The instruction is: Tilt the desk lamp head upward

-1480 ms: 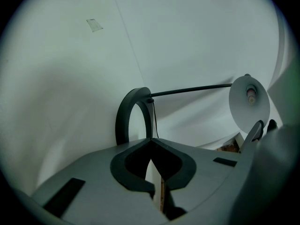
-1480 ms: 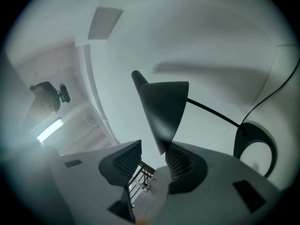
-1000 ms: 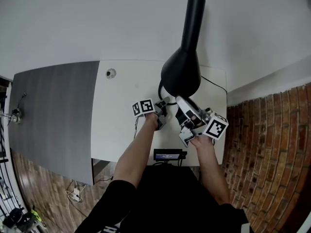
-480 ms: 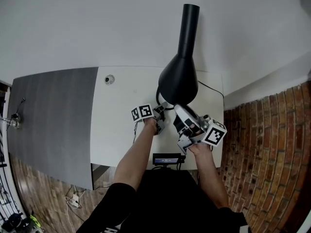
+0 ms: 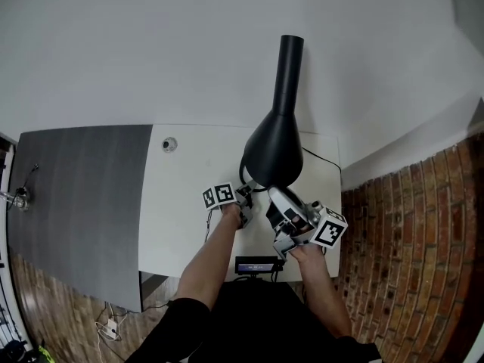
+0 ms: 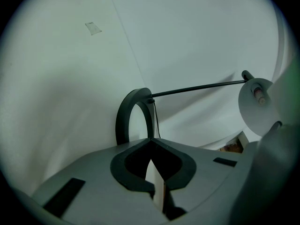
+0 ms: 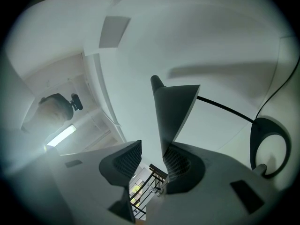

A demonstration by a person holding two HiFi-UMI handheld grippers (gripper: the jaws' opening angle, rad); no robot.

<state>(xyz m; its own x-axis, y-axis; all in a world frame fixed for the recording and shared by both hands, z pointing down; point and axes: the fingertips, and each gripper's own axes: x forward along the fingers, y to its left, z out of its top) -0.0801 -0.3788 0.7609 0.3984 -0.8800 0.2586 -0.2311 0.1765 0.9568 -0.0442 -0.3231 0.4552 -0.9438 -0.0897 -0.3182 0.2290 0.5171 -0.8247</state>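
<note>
Black desk lamp head (image 5: 276,146), funnel-shaped, wide bell low, narrow tube pointing to the frame's top, upper centre of the head view above the white desk (image 5: 189,195), thin black rod (image 6: 197,88) running right from its ring-shaped base (image 6: 123,118), lower centre.

The left gripper's (image 6: 150,142) jaws meet at their tips, with a pale sliver showing in the slit behind them. Just beyond the tips a black ring (image 6: 124,117) stands upright on the white surface (image 6: 70,88). From the ring's top a thin rod (image 6: 197,88) runs right to a pale disc (image 6: 255,106).
</note>
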